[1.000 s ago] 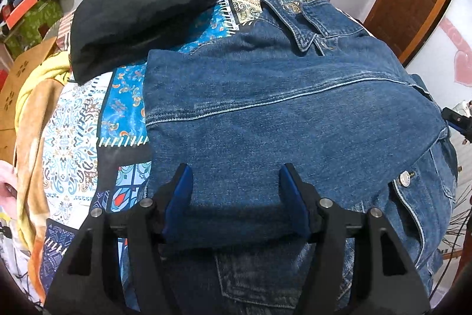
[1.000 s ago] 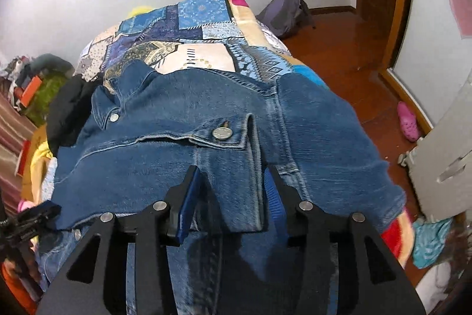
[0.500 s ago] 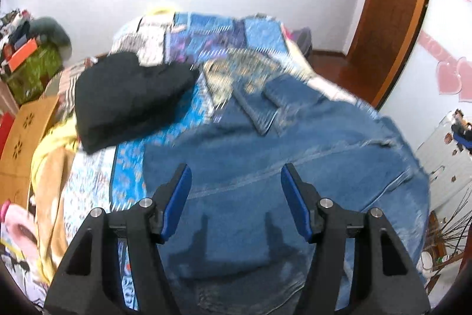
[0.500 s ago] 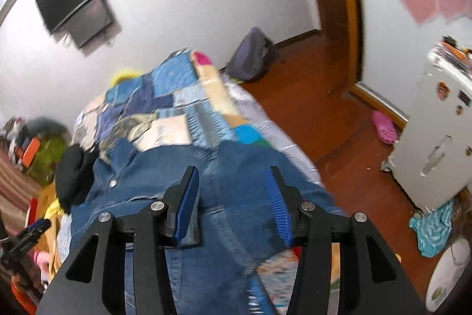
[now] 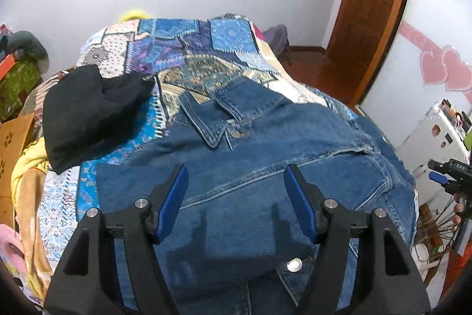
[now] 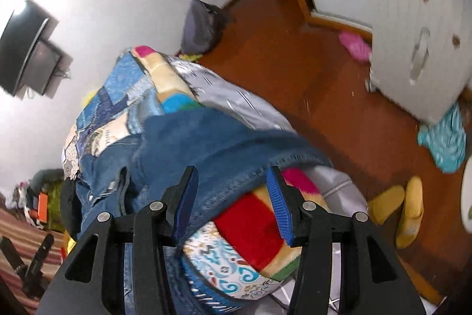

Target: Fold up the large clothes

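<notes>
A blue denim jacket (image 5: 265, 155) lies folded on the patchwork bedspread (image 5: 194, 49), collar toward the far wall. My left gripper (image 5: 236, 197) is open and empty, raised above the jacket's near half. My right gripper (image 6: 230, 194) is open and empty, over the jacket's sleeve end (image 6: 224, 149) at the bed's right edge; the view is tilted and blurred. The right gripper also shows in the left wrist view (image 5: 445, 173) at the far right.
A black garment (image 5: 88, 114) lies on the bed left of the jacket. Yellow and orange cloth (image 5: 26, 182) hangs at the left edge. On the wooden floor (image 6: 309, 64) are yellow slippers (image 6: 398, 205), a teal cloth (image 6: 445, 138), a white fridge (image 6: 413, 19) and a dark bag (image 6: 203, 22).
Both grippers have lifted off the jacket and pulled back. The right gripper let go of the denim flap, opened wider and swung right toward the bed's edge.
</notes>
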A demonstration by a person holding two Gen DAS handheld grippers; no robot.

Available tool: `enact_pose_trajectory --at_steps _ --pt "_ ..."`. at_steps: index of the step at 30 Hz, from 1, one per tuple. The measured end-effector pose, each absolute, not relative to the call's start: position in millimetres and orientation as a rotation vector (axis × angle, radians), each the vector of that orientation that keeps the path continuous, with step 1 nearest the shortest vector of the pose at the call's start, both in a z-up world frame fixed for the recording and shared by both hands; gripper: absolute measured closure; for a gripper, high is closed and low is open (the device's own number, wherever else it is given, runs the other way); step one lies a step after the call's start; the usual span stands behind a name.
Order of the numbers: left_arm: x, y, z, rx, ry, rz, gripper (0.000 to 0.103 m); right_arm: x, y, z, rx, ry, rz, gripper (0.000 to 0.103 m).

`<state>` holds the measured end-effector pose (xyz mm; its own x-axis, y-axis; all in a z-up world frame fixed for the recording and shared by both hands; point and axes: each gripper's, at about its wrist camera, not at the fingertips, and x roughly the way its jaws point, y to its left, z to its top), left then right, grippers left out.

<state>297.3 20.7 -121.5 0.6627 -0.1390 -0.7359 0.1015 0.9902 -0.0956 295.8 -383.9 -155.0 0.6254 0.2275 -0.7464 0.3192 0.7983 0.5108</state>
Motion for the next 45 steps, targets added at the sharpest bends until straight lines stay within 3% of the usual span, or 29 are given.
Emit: enact_pose_trajectory --at_steps 9,18,21,24,28,37,45 --pt "309.7 23.6 -149.0 -0.056 0.920 -0.097 0.037 316.8 -388.5 -203.3 0.836 1.009 0.038 0.058" --pt "317.0 31.2 -158.9 -0.084 0.946 -0.078 0.037 338.8 -405.3 -226.8 0.972 0.959 0.006 0.057" --pt "317.2 32.2 -161.8 -0.087 0.954 -0.080 0.037 345.7 -405.2 -225.9 0.927 0.955 -0.043 0.062" --pt "316.4 33.7 -163.2 -0.085 0.955 -0.074 0.037 350.1 -395.9 -216.6 0.818 0.941 -0.098 0.079" --pt "315.4 39.2 -162.1 -0.096 0.951 -0.073 0.037 344.3 -391.4 -197.0 0.718 0.886 -0.108 0.087" --pt "310.4 48.2 -159.2 -0.119 0.933 -0.086 0.037 324.2 -364.6 -108.4 0.582 0.679 0.024 0.090" --pt "301.8 55.4 -157.7 -0.134 0.920 -0.104 0.037 312.7 -271.2 -65.6 0.391 0.658 0.307 0.092"
